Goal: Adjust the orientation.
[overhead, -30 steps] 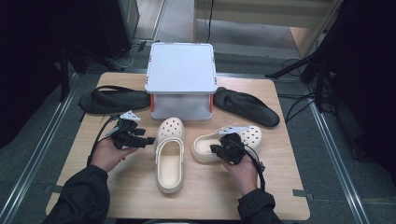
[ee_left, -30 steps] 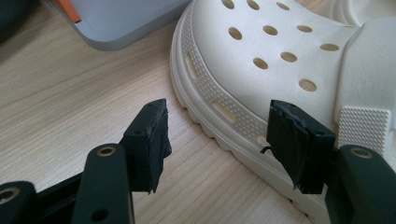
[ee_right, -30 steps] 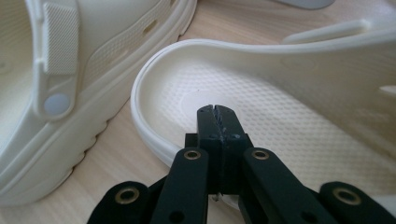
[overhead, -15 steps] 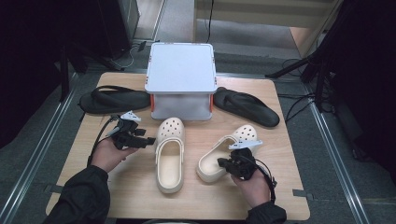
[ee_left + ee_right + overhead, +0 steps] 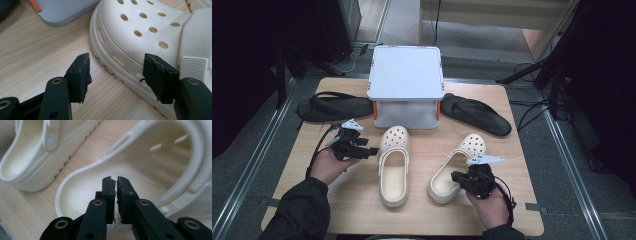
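We are working over a wooden table (image 5: 362, 210), and the biggest thing on it, a grey lidded box (image 5: 406, 75), is standing well beyond both grippers. A black flip-flop is lying on each side of the box (image 5: 334, 107) (image 5: 474, 116), farther out than either hand is reaching.

Nearer in, two cream clogs are lying side by side between the grippers. The left clog (image 5: 393, 165) is pointing its toe straight at the box. The right clog (image 5: 457, 165) is lying at a slant, heel toward the right gripper (image 5: 455, 177). We judge that we are straightening the pair, so the hold is at the heel, where the shoe swings most easily.

The right gripper's jaws are narrow, only a sliver apart, and they have just been opening a little. The thin heel rim seems to be sitting between them, low down, so we are reading this as a pinch that is easing.

The left gripper (image 5: 371, 150) is waiting wide and empty just beside the left clog's toe.

Both clogs are looking like soft moulded foam, with round vent holes over the toe, a ribbed sole edge and a pivoting heel strap.
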Tool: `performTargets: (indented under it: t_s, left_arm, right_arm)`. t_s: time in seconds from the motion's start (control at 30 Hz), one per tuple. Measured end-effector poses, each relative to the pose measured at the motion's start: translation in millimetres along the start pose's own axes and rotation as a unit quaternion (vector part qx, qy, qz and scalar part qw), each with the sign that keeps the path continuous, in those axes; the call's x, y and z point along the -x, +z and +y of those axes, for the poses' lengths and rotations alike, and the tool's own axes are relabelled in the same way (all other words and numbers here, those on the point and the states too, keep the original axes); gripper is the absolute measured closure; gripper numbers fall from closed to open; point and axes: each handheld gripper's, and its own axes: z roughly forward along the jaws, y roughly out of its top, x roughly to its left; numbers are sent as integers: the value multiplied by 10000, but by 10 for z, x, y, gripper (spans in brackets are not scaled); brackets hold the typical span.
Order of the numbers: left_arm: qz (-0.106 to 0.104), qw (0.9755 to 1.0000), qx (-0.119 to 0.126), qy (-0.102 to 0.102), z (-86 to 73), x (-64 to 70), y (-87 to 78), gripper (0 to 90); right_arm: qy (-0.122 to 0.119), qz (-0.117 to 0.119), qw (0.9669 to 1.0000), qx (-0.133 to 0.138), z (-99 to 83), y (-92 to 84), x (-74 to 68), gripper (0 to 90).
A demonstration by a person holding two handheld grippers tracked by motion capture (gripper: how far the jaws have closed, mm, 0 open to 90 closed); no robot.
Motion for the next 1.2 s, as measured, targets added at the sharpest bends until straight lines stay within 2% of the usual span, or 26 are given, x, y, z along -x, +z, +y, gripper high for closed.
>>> performTargets:
  t_s: [0.17,0.33,0.4,0.5,0.57,0.7,0.83,0.87,1.0,1.1,1.2]
  left_arm:
    - [-27,10000,-35,2,2,-4,1,394]
    - [8,10000,-32,17,2,11,9,394]
    - [16,10000,-22,-2,2,13,13,394]
    - [-18,10000,-39,-2,2,8,14,393]
    - [-22,10000,-42,2,1,7,13,393]
    - [-8,10000,-54,-1,1,7,14,392]
    - [-17,10000,-64,21,1,11,15,392]
    - [-6,10000,-62,14,1,11,16,393]
    - [-5,10000,-78,23,2,11,19,393]
    - [7,10000,-78,28,2,12,19,393]
    - [8,10000,-66,30,1,14,23,393]
  right_arm:
    - [-34,-264,9980,566,66,-228,-21,788]
    - [65,-636,9945,830,64,-354,58,666]
    - [159,-672,9940,849,58,-354,96,635]
    - [364,-493,9936,946,51,-357,139,593]
    - [350,-597,9926,1000,52,-370,129,539]
    - [434,-844,9903,1013,56,-380,158,445]
    - [573,-1024,9893,870,36,-304,202,358]
    - [685,-1067,9881,865,31,-266,223,332]
    - [932,-1163,9861,738,30,-176,287,311]
    - [1005,-1258,9849,639,33,-125,319,305]
    - [1055,-1251,9849,566,34,-72,345,296]
